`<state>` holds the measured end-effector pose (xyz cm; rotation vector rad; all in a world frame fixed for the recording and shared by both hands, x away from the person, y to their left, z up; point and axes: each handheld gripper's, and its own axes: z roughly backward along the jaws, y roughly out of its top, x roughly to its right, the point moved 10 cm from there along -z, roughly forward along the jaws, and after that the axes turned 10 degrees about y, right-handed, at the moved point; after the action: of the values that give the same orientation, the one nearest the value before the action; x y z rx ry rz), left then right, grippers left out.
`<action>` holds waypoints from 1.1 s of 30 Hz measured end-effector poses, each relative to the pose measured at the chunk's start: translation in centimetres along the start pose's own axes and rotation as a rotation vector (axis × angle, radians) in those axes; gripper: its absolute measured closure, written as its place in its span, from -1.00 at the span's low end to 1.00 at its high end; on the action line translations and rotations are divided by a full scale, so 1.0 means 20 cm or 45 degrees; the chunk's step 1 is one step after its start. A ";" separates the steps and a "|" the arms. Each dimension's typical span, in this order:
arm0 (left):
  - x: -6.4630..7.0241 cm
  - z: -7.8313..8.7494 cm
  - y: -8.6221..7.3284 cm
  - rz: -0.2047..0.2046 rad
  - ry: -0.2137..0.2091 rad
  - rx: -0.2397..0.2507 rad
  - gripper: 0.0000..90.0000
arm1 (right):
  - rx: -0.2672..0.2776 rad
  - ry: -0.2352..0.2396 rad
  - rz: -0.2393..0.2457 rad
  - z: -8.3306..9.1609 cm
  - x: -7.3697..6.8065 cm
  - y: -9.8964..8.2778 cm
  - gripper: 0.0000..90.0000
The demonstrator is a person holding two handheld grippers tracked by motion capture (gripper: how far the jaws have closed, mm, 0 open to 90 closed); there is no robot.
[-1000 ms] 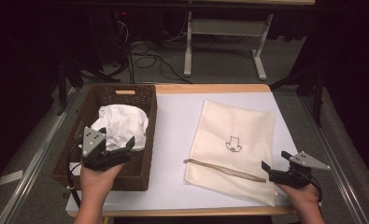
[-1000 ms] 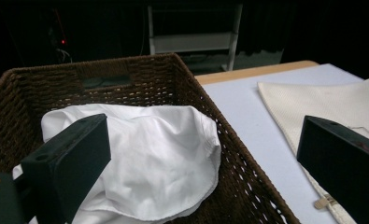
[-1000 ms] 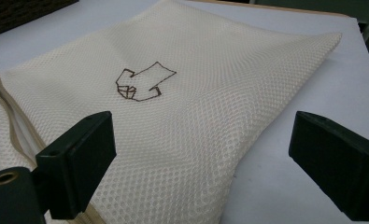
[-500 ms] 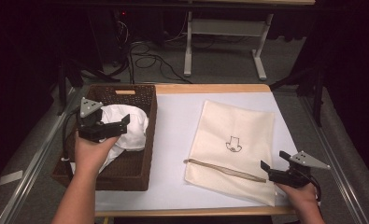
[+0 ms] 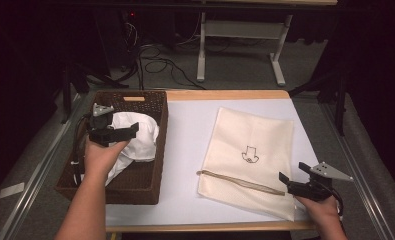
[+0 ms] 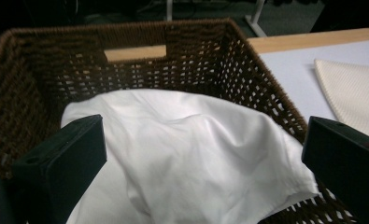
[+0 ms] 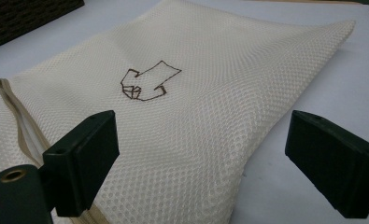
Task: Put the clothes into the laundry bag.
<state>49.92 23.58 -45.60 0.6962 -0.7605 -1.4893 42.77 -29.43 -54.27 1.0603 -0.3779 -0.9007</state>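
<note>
Over on the left side of the table, my left gripper (image 5: 116,134) hangs above the white cloth (image 6: 191,154) that's bunched up in the wicker basket (image 5: 152,172). Jaws are spread wide w/ nothing between them, one either side of the cloth's hump in the left gripper view. Imo the step here is grabbing that cloth, so the trick is prob to drop straight down onto the highest fold, close on a decent bunch of fabric rather than one thin layer, and stay off the basket wall so the jaws don't snag the weave.

Moving right, the cream mesh bag (image 5: 252,150) lies flat on the white table cover (image 5: 187,130), zipper (image 5: 240,181) running along its near end, little brown logo (image 7: 147,80) mid-panel. My right gripper (image 5: 291,184) sits at the bag's near right corner, also wide open and holding nothing; can't tell if it touches the mesh. I'd keep it parked there, ready to pin or open the bag once the cloth comes over.
</note>
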 end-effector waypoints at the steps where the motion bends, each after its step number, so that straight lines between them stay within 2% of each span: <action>1: -0.01 -0.03 -0.01 -0.003 0.008 -0.028 -0.99 | 0.001 -0.001 -0.003 0.00 0.00 0.00 -0.77; 3: -0.03 -0.08 -0.03 -0.011 0.027 -0.083 -0.99 | 0.008 0.000 -0.011 0.00 0.00 0.00 -0.77; 5: -0.03 -0.14 -0.06 -0.040 0.042 -0.155 -0.99 | 0.009 0.005 -0.023 0.00 0.00 -0.01 -0.77; 8: -0.05 -0.23 -0.13 -0.057 0.046 -0.294 -0.98 | -0.004 0.013 -0.012 -0.01 0.00 -0.02 -0.77; 12: -0.08 -0.30 -0.22 -0.108 0.093 -0.448 -0.98 | -0.004 0.030 -0.038 -0.02 0.00 -0.03 -0.77; 14: -0.08 -0.32 -0.25 -0.116 0.091 -0.517 -0.99 | -0.008 0.032 -0.035 -0.02 -0.01 -0.03 -0.77; 17: -0.09 -0.34 -0.28 -0.138 0.101 -0.576 -0.99 | -0.020 0.034 -0.019 -0.03 -0.02 -0.03 -0.77; 20: -0.10 -0.36 -0.32 -0.103 0.093 -0.647 -0.99 | -0.030 0.042 -0.012 -0.04 -0.04 -0.03 -0.77; 22: -0.13 -0.37 -0.35 -0.090 0.118 -0.687 -1.00 | -0.033 0.048 -0.002 -0.04 -0.04 -0.03 -0.77; 24: -0.12 -0.38 -0.39 -0.075 0.107 -0.731 -1.00 | -0.032 0.050 0.003 -0.04 -0.05 -0.03 -0.77; 26: -0.12 -0.39 -0.43 -0.107 0.101 -0.786 -1.00 | -0.033 0.048 -0.001 -0.04 -0.05 -0.04 -0.77; 30: -0.12 -0.39 -0.49 -0.082 0.076 -0.853 -1.00 | -0.038 0.044 -0.014 -0.04 -0.04 -0.04 -0.77; 33: -0.13 -0.39 -0.54 -0.115 0.088 -0.883 -1.00 | -0.038 0.046 -0.013 -0.04 -0.04 -0.04 -0.77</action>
<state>49.88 25.99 -58.96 0.2505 -0.1270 -1.6639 42.41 -28.53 -55.24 1.0504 -0.3283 -0.8929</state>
